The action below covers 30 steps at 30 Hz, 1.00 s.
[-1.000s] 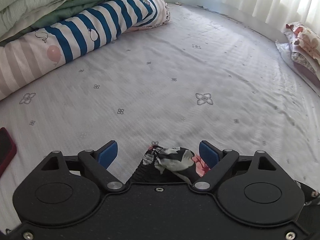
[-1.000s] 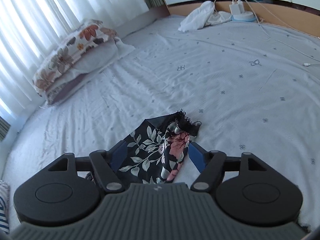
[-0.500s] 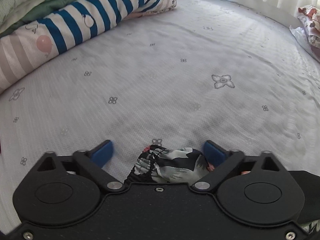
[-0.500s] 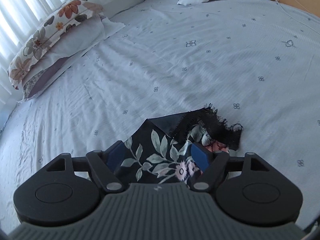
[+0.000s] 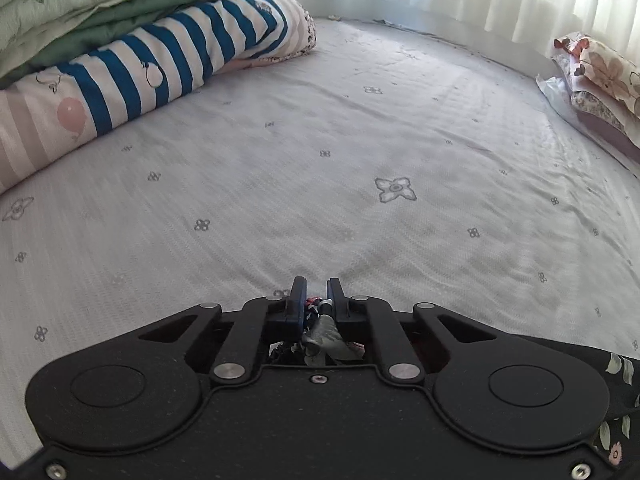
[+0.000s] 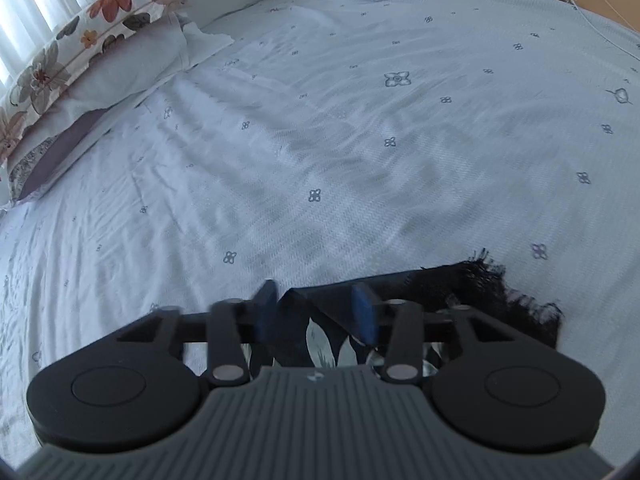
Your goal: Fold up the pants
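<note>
Pants (image 5: 320,328) pinched between left fingers (image 5: 298,300) — right fingers (image 6: 266,308) closing astride them

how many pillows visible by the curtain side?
2, stacked at the bed edge by the curtains: floral pillow on top, plain pale pillow under it. The purple layer beneath them may be a third; can't tell.
</note>
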Tool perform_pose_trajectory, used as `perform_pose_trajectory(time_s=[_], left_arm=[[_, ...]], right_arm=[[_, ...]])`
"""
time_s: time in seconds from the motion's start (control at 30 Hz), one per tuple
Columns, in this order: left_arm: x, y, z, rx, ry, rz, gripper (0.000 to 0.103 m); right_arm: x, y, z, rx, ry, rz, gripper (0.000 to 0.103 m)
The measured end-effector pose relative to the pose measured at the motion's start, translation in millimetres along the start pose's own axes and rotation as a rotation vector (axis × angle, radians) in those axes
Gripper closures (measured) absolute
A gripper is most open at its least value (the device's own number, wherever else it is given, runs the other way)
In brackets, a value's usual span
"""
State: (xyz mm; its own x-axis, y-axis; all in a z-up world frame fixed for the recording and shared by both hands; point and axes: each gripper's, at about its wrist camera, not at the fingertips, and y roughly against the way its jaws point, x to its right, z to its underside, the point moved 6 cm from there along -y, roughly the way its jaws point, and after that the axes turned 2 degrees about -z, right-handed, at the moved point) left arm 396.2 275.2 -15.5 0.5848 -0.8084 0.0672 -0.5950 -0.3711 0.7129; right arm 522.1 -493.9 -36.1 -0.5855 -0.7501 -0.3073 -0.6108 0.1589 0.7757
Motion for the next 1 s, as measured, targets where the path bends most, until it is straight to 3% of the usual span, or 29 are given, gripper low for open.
perform_pose_trajectory(time_s=[0.2,0.23,0.27,0.3,0.37,0.6,1.0], left_arm=[[4,-2,3,0.008,-0.034,-0.020,0.093],[4,-2,3,0.012,-0.030,-0.022,0.093],[4,-2,3,0.014,-0.025,-0.020,0.093],[4,-2,3,0.017,-0.020,-0.019,0.093],[3,0,3,0.021,-0.017,-0.017,0.093],[-3,30,-5,0.062,0.001,0.011,0.094],[-46,126,-17,0.117,0.052,0.055,0.094]], right_arm=[[-16,-22,4,0.032,0.172,0.109,0.020],[-19,-24,7,0.029,0.214,0.128,0.028],[-22,-26,11,0.031,0.256,0.150,0.046],[-24,-23,12,0.047,0.283,0.169,0.096],[-20,-17,11,0.053,0.251,0.174,0.101],[-1,25,-3,0.090,0.195,0.135,0.101],[57,162,-6,0.180,0.165,0.065,0.101]])
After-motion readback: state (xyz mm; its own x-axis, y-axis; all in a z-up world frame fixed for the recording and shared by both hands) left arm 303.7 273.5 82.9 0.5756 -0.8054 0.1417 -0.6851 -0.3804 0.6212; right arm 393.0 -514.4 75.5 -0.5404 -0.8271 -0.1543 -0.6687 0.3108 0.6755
